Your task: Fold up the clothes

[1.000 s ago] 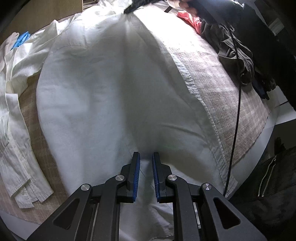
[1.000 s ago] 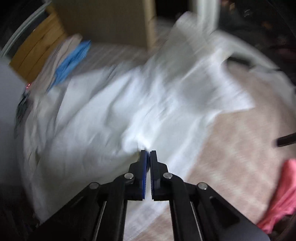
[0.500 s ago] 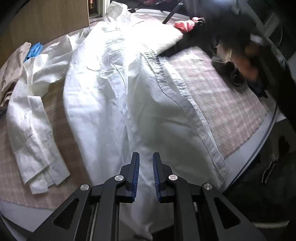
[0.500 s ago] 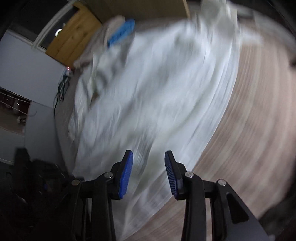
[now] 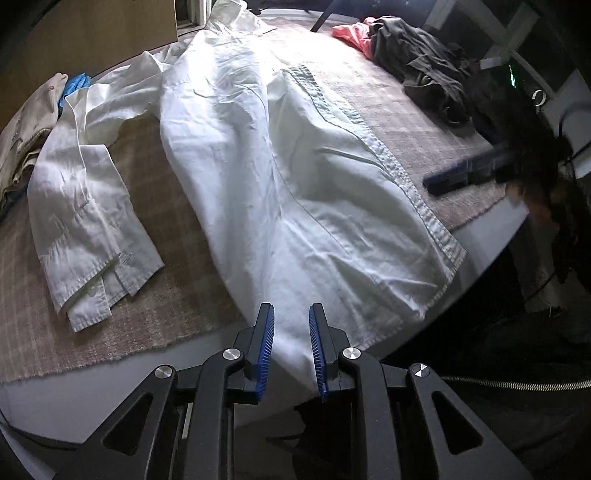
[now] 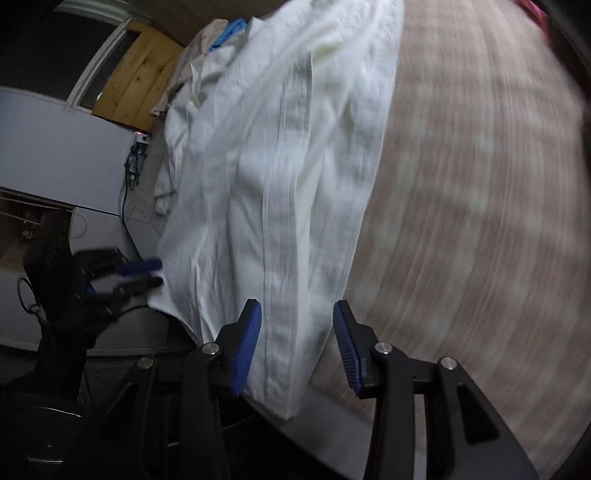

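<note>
A white shirt (image 5: 277, 166) lies lengthwise on the beige checked cover, its sleeve (image 5: 85, 206) crumpled to the left. My left gripper (image 5: 291, 347) is at the table's near edge. A bunch of the shirt's hem fills the narrow gap between its pads, and its jaws are opening. From the right wrist view the left gripper (image 6: 147, 273) sits at the shirt's (image 6: 277, 166) near left corner. My right gripper (image 6: 297, 339) hangs over the shirt's front edge with its jaws opening. The cloth lies between the pads, untouched. It shows blurred as the right gripper (image 5: 454, 177).
The beige checked cover (image 5: 406, 110) ends at the table edge (image 5: 491, 229). Dark garments (image 5: 424, 70) and a pink one (image 5: 351, 31) are heaped at the far right. A beige garment (image 5: 37, 122) and a blue one (image 5: 75, 83) lie far left.
My right gripper went from shut on the shirt to open and swept fast across it to the near edge. My left gripper drew back toward the table edge, the hem still between its pads.
</note>
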Motion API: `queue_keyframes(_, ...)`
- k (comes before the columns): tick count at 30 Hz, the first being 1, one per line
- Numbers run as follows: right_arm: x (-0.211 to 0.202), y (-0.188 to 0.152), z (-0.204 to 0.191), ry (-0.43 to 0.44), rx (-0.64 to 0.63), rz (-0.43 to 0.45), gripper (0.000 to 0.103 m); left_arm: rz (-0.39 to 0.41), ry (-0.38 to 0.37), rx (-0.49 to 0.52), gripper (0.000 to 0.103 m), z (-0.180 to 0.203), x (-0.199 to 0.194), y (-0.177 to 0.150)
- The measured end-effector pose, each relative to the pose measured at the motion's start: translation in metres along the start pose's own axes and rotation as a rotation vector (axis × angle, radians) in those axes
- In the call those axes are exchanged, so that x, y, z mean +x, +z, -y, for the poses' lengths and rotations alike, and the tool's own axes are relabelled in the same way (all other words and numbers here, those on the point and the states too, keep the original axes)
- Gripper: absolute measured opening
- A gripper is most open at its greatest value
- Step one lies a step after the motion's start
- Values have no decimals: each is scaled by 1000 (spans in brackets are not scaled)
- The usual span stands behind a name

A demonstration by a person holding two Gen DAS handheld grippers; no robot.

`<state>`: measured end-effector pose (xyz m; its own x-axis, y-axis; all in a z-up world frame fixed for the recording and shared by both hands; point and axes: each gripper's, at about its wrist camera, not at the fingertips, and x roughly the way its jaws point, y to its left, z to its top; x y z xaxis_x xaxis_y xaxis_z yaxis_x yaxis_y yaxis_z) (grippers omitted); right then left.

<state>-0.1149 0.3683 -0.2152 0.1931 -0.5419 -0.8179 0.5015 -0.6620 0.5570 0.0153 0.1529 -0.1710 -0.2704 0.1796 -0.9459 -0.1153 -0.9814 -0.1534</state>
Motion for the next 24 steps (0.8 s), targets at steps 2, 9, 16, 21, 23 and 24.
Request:
queue_keyframes(2,1,-11,-8,-29,-7,36,43,3,7,15,19,-4,-1,-2)
queue_keyframes(9,-1,-31,-31,-75,-18,67,43,47,16,191,20,19,-21,-11)
queue_keyframes(16,3,-34,-46,-105,3,47,6,61,-82,373,25,78,-5,-3)
queue_keyframes(21,-15,-27,-46,5,56,86,6,55,-107,444,28,119,15,0)
queue_keyframes(23,-17,-22,-40,42,72,83,6,57,-122,408,28,125,21,4)
queue_keyframes(24,-16,-19,-39,61,82,83,6,59,-125,391,28,129,24,6)
